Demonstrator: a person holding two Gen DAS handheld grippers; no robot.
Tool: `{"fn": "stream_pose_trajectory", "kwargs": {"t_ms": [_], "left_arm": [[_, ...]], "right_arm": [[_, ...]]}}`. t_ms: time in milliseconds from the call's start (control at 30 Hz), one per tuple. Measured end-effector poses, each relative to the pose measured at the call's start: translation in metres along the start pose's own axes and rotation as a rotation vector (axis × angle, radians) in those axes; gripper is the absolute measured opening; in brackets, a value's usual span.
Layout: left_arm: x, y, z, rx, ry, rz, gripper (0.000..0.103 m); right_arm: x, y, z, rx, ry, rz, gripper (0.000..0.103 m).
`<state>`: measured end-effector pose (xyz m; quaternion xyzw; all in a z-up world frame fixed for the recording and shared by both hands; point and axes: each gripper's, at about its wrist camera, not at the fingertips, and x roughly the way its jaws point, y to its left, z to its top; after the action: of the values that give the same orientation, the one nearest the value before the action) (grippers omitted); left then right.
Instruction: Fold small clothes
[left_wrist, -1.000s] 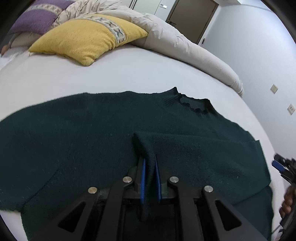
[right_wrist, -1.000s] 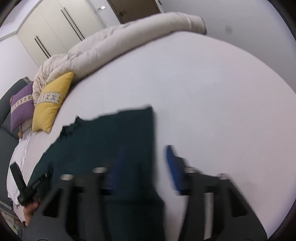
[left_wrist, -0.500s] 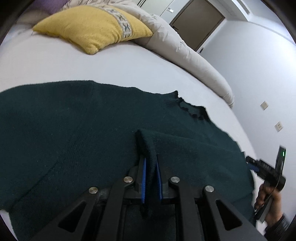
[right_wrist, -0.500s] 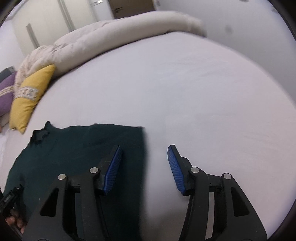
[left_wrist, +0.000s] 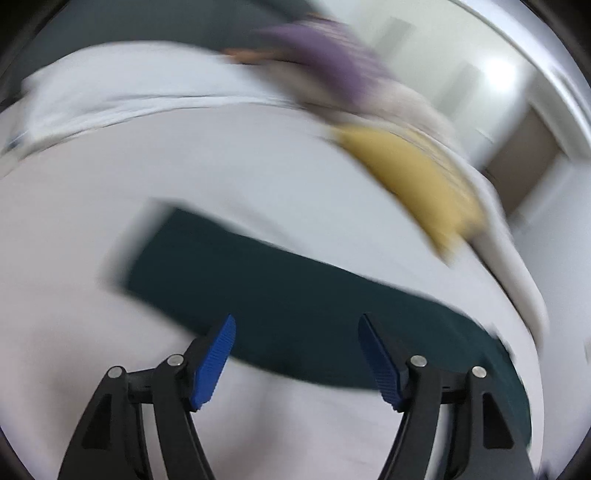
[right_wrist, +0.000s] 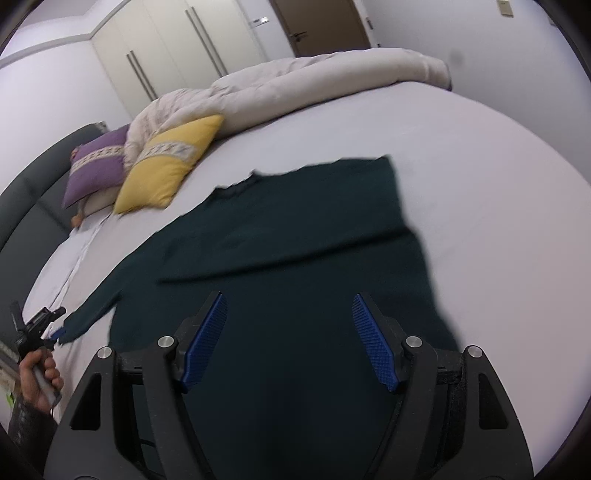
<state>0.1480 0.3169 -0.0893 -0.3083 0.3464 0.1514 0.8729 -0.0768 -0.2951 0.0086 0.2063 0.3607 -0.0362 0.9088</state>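
Released sleeve (left_wrist: 258, 280), seemingly flat beyond left gripper's (left_wrist: 295, 354) wide-open, empty fingers (left_wrist: 214, 354).

Both wrist views look forward along their tongs, low and near over the bed (right_wrist: 498, 177). Left view is blurred. Both share the sweater (left_wrist: 295, 295) and yellow pillow (right_wrist: 166, 166).

No readable text anywhere; the left wrist view is smeared with blur and shows no lettering; the right wrist view is sharper, yet nothing in it carries a word, brand, number or sign; the yellow pillow (right_wrist: 168, 166) and purple pillow (right_wrist: 96, 168) bear only a woven pattern band, not letters
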Motion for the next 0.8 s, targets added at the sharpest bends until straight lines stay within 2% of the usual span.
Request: {"fn": "stream_pose_trajectory", "kwargs": {"t_ms": [67, 100, 133, 233, 300, 333, 367, 500, 600, 700, 800], "left_arm": [[0.007, 0.039, 0.015, -0.081, 0.014, 0.084, 0.072], [0.013, 0.050, 0.018, -0.109, 0.038, 0.100, 0.071], [0.021, 0.057, 0.022, -0.116, 0.070, 0.083, 0.071], [0.034, 0.046, 0.027, -0.042, 0.082, 0.116, 0.071], [0.041, 0.037, 0.029, -0.038, 0.100, 0.101, 0.046], [0.044, 0.038, 0.035, -0.040, 0.121, 0.084, 0.022], [0.045, 0.033, 0.037, -0.041, 0.137, 0.062, 0.018], [0.030, 0.003, 0.031, 0.014, 0.100, 0.020, 0.015], [0.005, -0.044, 0.020, 0.095, 0.066, -0.043, 0.014], [-0.017, -0.121, 0.001, 0.219, 0.052, -0.143, 0.014], [-0.035, -0.200, -0.042, 0.362, 0.061, -0.249, 0.014]], "right_arm": [[-0.002, 0.016, -0.016, -0.007, 0.020, 0.021, 0.069], [-0.001, 0.026, -0.024, -0.004, 0.035, 0.029, 0.069], [0.001, 0.031, -0.029, -0.004, 0.049, 0.034, 0.069], [0.004, 0.051, -0.046, -0.023, 0.087, 0.042, 0.069], [0.008, 0.061, -0.047, -0.031, 0.096, 0.042, 0.069], [0.005, 0.065, -0.050, -0.033, 0.093, 0.044, 0.069], [0.001, 0.068, -0.053, -0.039, 0.086, 0.047, 0.069], [-0.014, 0.070, -0.052, -0.073, 0.060, 0.046, 0.069], [-0.024, 0.053, -0.051, -0.037, 0.057, 0.055, 0.069], [-0.026, 0.033, -0.049, 0.000, 0.052, 0.056, 0.069], [-0.026, 0.009, -0.045, 0.047, 0.042, 0.056, 0.069]]}}
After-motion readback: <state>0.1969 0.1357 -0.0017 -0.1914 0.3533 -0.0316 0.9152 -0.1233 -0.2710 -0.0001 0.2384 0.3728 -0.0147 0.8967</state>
